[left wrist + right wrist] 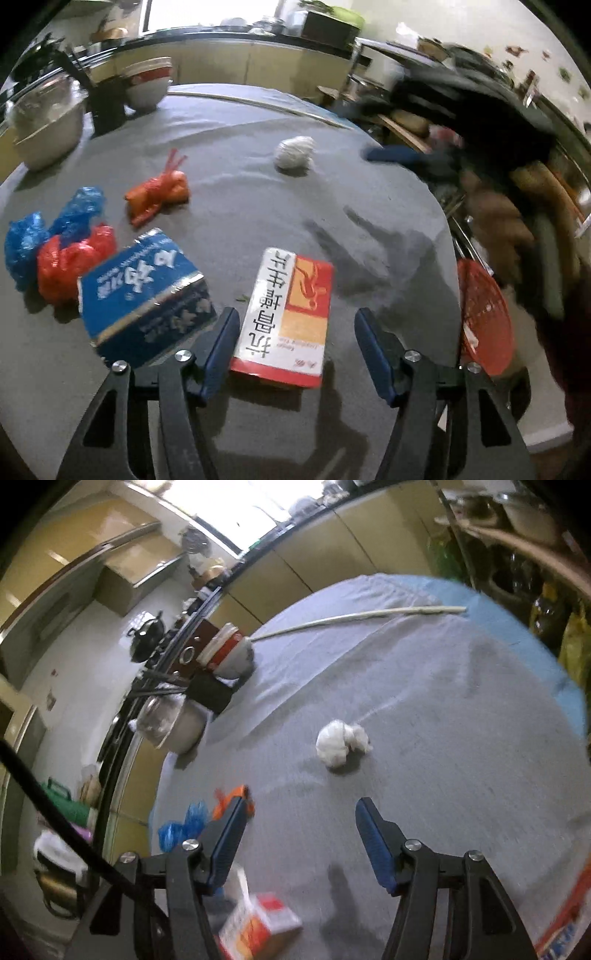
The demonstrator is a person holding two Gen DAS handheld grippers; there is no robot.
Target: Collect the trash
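My left gripper is open, its fingers either side of the near end of a white, red and orange carton lying flat on the grey tablecloth. Left of it lie a blue box, a red bag, a blue bag and an orange bag. A crumpled white paper ball sits further back. My right gripper is open and empty above the cloth, short of the paper ball. The carton lies below its left finger.
Stacked bowls, a dark holder and a metal pot stand at the table's back left. A long pale stick lies along the far edge. A red mesh basket sits off the table's right edge.
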